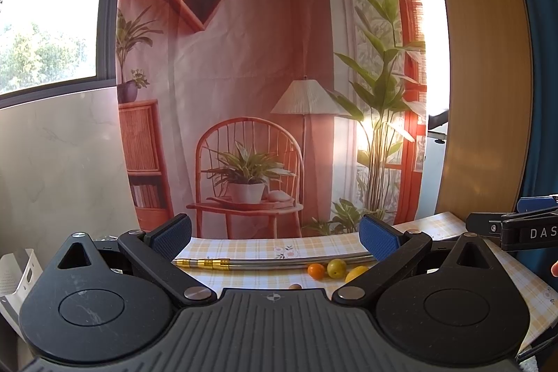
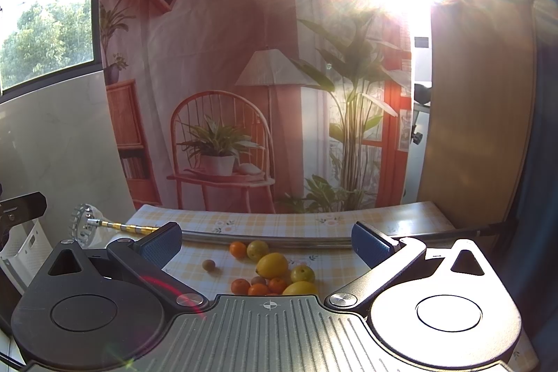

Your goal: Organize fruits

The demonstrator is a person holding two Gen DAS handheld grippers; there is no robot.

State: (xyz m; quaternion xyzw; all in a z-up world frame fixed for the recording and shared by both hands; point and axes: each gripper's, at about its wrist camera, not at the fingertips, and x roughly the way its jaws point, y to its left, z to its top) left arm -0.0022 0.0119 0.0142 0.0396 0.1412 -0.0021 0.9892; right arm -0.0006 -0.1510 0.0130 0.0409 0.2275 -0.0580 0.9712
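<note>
Fruits: a loose cluster of small round orange citrus [image 2: 238,249], yellow-green round plums [image 2: 257,250], two smooth oval yellow lemons [image 2: 272,265] and a small brown round fruit [image 2: 208,265] lies on the table, low in the centre of the right wrist view; in the left wrist view only an orange one [image 1: 316,271], a yellow-green one [image 1: 336,268], part of a lemon [image 1: 355,273] and the brown one [image 1: 295,287] show, lower centre.
Lemon axis: the larger lemon lies with its long axis running roughly left to right across the frame, tilted a little upward to the right.
Table: covered by a yellow-and-white checked cloth with small flower prints [image 2: 279,224].
Metal rod: a long shiny steel tube with gold-banded end [image 2: 265,239] stretches left to right just behind the fruit; at its left end, a round pronged metal head [image 2: 82,224] overhangs the table's edge.
Containers: a white perforated plastic crate [image 1: 17,271] stands at the lower left, off the table; I cannot tell what it holds.
Left hand-held gripper [image 1: 275,232]: black arms, blue textured pads, spread wide apart, holding nothing.
Right hand-held gripper [image 2: 266,241]: same build, spread wide apart, empty, above the near fruits.
Backdrop: a printed fabric sheet of a room [image 1: 244,75] hangs behind the table.
</note>
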